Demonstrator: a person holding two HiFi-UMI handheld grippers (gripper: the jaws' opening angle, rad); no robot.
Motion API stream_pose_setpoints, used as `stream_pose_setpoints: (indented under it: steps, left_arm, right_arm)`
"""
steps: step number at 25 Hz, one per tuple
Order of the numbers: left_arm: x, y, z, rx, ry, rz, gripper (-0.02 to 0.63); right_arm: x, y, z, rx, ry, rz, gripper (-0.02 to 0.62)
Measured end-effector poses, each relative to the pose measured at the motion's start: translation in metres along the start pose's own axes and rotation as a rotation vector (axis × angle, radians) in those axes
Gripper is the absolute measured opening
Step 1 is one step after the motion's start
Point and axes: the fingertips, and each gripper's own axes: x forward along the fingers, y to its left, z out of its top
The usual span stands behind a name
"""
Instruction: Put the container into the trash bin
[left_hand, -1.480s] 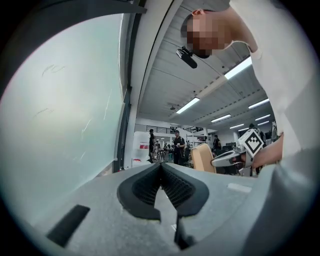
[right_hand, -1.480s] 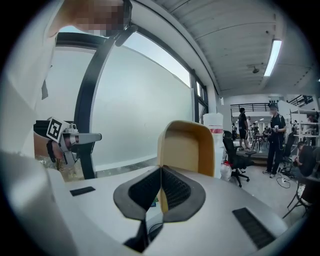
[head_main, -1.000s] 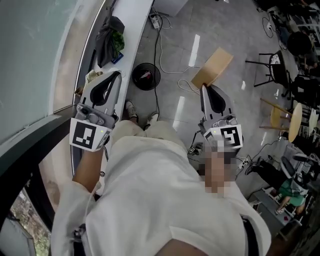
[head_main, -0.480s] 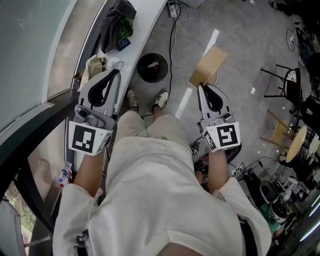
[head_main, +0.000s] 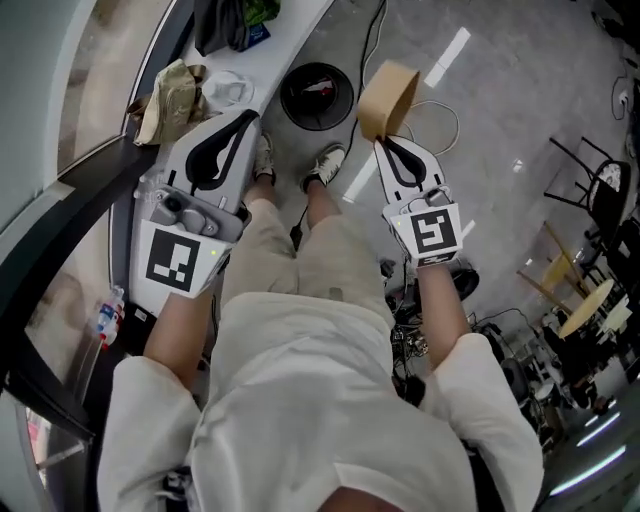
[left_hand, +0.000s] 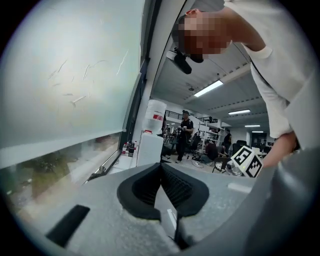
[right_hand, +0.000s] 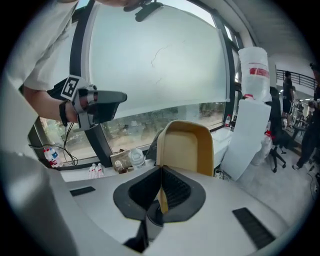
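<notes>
Right gripper (head_main: 384, 145): fingers clamped on the near rim of the brown paper container (head_main: 386, 92), held over the floor just right of the black trash bin (head_main: 288, 100). Left gripper (head_main: 243, 122): fingers pressed together, empty, beside the worktop (head_main: 285, 40).

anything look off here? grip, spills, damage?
No spill or damage. Only oddity: the container stands on edge, pinched by one wall in the right tongs, beside the trash bin in the head view.
</notes>
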Motion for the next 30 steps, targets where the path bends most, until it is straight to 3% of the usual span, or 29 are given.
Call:
stream_pose_setpoints:
  steps: [8, 15, 22, 30]
  left_arm:
    - [0.021, 0.012, -0.096, -0.049, 0.08, -0.008, 0.017]
    - [0.049, 0.008, -0.154, -0.08, 0.11, -0.043, 0.017]
    - [0.064, 0.009, -0.216, -0.107, 0.137, -0.057, 0.017]
    - [0.077, 0.005, -0.277, -0.104, 0.176, -0.088, 0.017]
  right_arm:
    - [0.09, 0.018, -0.101, 0.014, 0.134, 0.068, 0.008]
    - [0.141, 0.02, -0.174, -0.027, 0.233, 0.102, 0.008]
    - [0.193, 0.026, -0.227, -0.103, 0.293, 0.143, 0.008]
    - [0.227, 0.034, -0.282, -0.119, 0.328, 0.185, 0.008]
